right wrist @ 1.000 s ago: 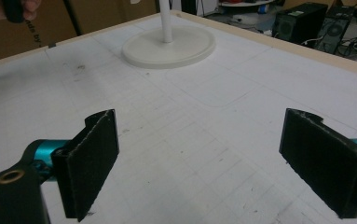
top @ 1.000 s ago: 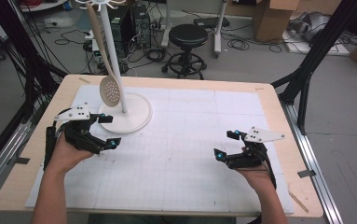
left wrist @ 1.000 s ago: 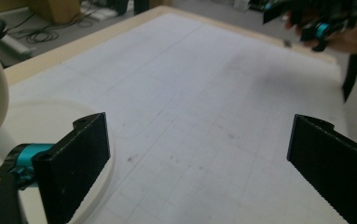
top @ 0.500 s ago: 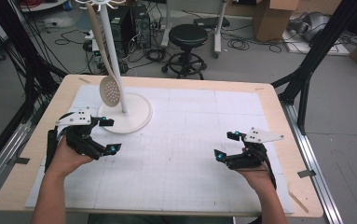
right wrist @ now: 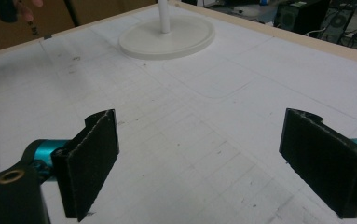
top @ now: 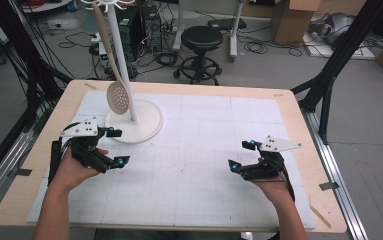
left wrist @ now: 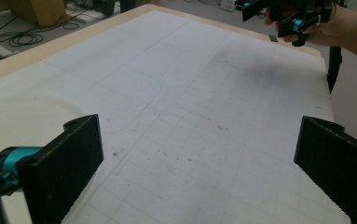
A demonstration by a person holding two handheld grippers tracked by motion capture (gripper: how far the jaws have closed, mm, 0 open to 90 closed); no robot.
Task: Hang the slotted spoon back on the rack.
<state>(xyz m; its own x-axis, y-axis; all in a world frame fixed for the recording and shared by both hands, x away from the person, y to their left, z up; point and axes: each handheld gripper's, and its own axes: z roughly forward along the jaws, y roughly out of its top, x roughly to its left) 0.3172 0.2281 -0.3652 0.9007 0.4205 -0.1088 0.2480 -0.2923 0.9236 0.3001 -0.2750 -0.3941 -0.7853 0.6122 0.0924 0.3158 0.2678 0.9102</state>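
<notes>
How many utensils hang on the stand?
1: a slotted spoon hangs from the stand, bowl down beside the pole. The stand's top is cropped, so others may be hidden.

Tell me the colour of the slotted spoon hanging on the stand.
Beige slotted spoon; clearest in the high view.

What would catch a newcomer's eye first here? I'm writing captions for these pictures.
Probably the white stand at the mat's far left, with a beige slotted spoon hanging from its top beside the pole. Next, the two black grippers over the white gridded mat: the left gripper near the stand's base, the right gripper opposite, both open and empty.
</notes>
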